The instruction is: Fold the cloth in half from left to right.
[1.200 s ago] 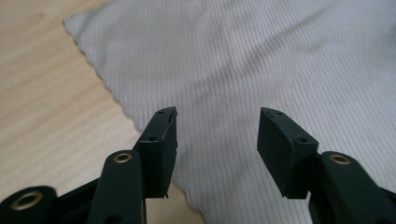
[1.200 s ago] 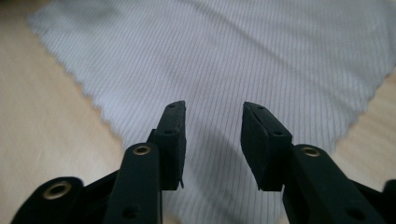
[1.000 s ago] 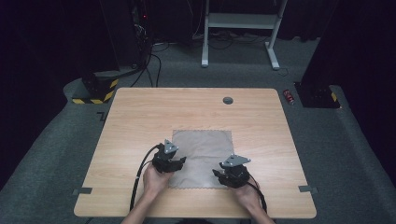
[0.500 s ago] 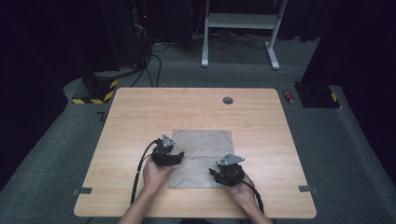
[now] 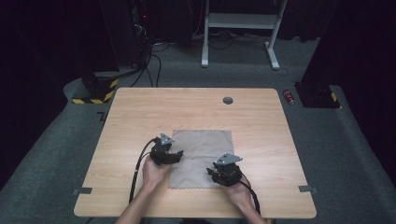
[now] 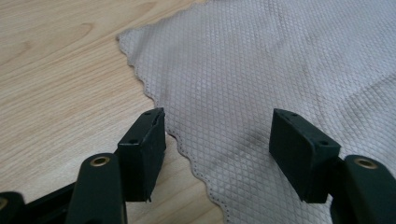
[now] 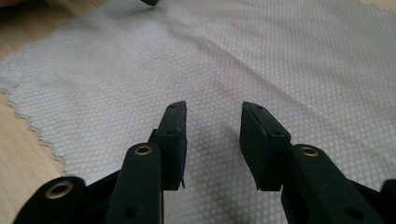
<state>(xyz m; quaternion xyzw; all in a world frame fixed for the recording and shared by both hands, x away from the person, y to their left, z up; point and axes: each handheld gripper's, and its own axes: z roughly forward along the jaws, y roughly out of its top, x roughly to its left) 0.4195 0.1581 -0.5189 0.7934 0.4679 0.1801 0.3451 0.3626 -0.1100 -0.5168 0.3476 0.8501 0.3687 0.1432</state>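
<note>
From the high view, the grey cloth lay flat on the near half of the wooden table, roughly square, its slightly longer side running from the person toward the far edge; the left gripper sat at the cloth's left edge, about midway along it, while the right gripper stood over the near right part, close to the near corner; both hands were on the cloth, neither holding it. In the left gripper view, the jaws stood wide, and they had just been opening, with nothing pinched; the cloth's scalloped edge ran slantwise between them, from the far left down to the near middle, so one pad hung over bare wood and the other pad over fabric; the hem lay right in the gap, so I judged this the hand better placed to take an edge. In the right gripper view, the jaws stood half apart and had just been closing in, over the cloth, nothing yet caught between the pads; the fabric spread away ahead and to both sides, its wavy edge off to the left of the fingers, well clear of them; a grab here, I reckoned, would have to pinch up the flat weave itself.
</note>
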